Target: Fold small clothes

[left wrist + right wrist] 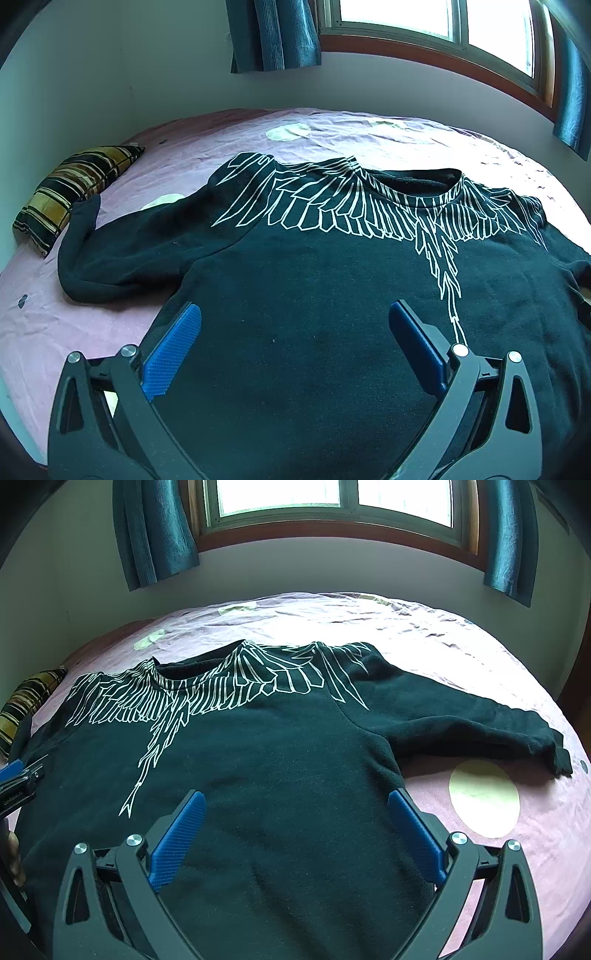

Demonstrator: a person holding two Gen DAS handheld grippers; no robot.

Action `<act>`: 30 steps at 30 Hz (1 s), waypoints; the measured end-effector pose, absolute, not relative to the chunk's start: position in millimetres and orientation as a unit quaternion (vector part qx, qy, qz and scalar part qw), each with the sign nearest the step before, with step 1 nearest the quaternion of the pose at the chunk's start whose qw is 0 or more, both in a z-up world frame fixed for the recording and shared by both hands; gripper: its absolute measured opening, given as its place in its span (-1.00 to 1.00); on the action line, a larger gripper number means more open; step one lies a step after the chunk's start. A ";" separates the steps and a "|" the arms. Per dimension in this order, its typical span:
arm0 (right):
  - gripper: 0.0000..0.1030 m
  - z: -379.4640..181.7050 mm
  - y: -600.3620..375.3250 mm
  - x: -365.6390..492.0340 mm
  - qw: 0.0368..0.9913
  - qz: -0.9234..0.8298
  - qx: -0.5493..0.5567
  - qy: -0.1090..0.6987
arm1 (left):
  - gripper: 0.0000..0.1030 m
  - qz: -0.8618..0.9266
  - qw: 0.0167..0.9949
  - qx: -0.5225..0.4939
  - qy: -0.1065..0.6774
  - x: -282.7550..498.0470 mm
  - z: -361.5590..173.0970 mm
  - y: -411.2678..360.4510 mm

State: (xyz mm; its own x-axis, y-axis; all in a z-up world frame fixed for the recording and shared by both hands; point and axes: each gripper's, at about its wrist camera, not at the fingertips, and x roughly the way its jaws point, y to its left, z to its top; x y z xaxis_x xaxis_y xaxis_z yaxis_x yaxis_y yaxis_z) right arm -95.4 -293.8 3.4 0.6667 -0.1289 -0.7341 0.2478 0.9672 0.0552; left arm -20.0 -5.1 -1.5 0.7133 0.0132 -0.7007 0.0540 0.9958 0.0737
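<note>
A black sweatshirt (314,280) with a white wing print lies flat, front up, on a pink bedsheet (74,317). Its left sleeve (122,254) is bent back near a pillow. Its right sleeve (469,720) stretches out to the right in the right wrist view, where the body (288,760) also shows. My left gripper (295,314) is open and empty above the lower left part of the body. My right gripper (297,801) is open and empty above the lower right part. The left gripper's tip (14,775) shows at the far left of the right wrist view.
A striped brown and black pillow (70,188) lies at the bed's left edge against the wall. The sheet (480,646) has pale round patches (484,797). A window with teal curtains (155,531) is on the wall behind the bed.
</note>
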 end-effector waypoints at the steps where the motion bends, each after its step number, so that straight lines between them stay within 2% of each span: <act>1: 0.91 3.7 -293.9 -95.2 0.910 -0.104 0.075 0.395 | 0.96 -0.011 0.924 0.043 0.379 -19.3 -1.8 -4.3; 30: 0.91 -5.5 -295.9 -94.6 0.907 -0.097 0.083 0.401 | 0.96 -0.010 0.921 0.040 0.389 -17.8 -8.7 -3.7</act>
State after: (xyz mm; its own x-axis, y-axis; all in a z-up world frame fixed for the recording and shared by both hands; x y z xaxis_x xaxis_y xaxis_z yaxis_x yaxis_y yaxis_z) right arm -94.6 -295.9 -5.5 0.6597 -0.1094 -0.7435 0.2426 0.9674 0.0729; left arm -17.8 -3.7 -8.7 0.6979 0.0118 -0.7161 0.0501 0.9966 0.0652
